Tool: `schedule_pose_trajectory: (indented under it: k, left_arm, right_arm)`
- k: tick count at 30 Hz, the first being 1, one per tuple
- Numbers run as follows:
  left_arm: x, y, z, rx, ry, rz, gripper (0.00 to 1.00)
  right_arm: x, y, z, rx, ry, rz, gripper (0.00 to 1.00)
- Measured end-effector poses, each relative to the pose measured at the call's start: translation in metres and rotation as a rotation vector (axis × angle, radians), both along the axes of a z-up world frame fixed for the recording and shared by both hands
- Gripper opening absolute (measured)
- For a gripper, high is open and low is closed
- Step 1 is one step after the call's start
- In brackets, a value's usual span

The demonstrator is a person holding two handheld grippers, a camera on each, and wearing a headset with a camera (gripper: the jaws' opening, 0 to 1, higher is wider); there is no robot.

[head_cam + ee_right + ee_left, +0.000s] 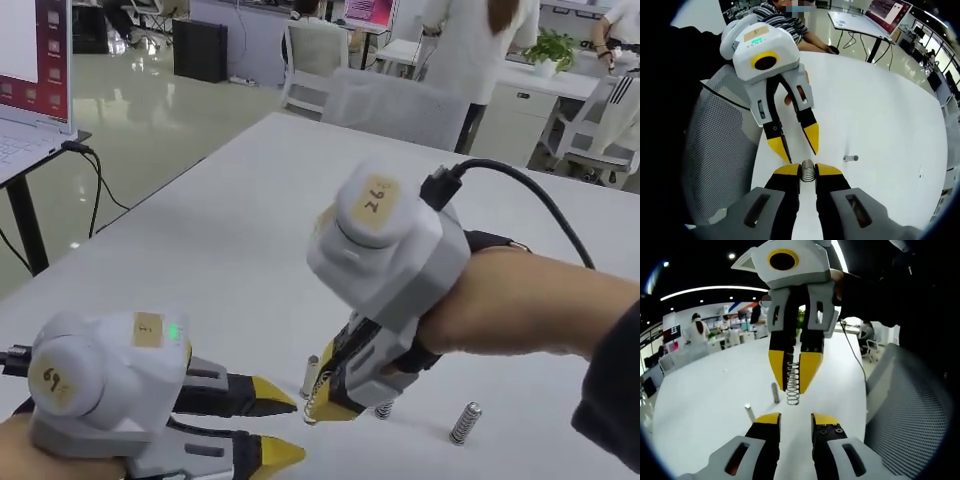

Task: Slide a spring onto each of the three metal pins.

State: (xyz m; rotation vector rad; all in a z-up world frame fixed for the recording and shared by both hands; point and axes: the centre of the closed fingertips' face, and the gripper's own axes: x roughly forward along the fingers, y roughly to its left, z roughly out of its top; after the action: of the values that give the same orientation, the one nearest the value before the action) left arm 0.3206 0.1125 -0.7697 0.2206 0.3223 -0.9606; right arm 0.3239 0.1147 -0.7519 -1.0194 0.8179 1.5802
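Spring (793, 384) pinched, right gripper (333, 402) tipped downward

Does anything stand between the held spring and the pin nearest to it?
Nothing visible does. The right hand-held gripper holds the spring upright beside the nearest metal pin, with only table surface between them. The open left hand-held gripper points at them from short of both.

White table (230, 230); metal pin (311, 375) upright on it; spring (465, 422) on surface, apart from pin.
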Motion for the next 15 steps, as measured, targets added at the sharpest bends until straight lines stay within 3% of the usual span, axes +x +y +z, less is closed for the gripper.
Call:
schedule_pose_trajectory:
  k: [15]
  left_arm:
    - [0.003, 0.016, 0.0, -0.045, 0.008, 0.1, 0.4]
  right_arm:
    - [0.04, 0.003, -0.005, 0.006, -0.061, -0.08, 0.08]
